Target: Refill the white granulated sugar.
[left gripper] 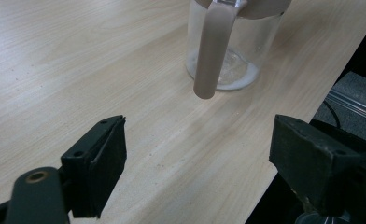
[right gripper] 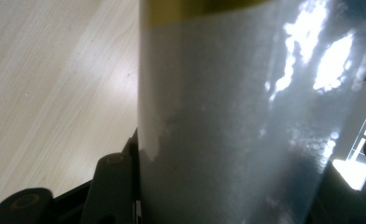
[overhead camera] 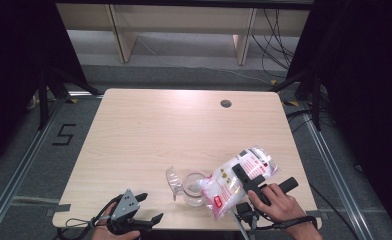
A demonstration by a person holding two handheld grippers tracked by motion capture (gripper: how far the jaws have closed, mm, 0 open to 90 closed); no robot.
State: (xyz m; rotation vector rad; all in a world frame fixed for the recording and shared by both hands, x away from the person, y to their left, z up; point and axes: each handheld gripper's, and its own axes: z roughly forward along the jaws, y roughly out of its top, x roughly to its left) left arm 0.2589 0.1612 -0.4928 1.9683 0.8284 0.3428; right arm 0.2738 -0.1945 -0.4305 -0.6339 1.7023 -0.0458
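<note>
My right hand [overhead camera: 279, 202] tilts my right gripper [overhead camera: 246, 176], clenched on the one bag [overhead camera: 236, 180], whose mouth meets the one glass jug [overhead camera: 194, 188]. My left gripper [overhead camera: 143, 207] rests spread near the table [overhead camera: 159, 130] edge.

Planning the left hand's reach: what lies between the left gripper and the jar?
Only bare table, seen in the left gripper view, up to the jar.
</note>
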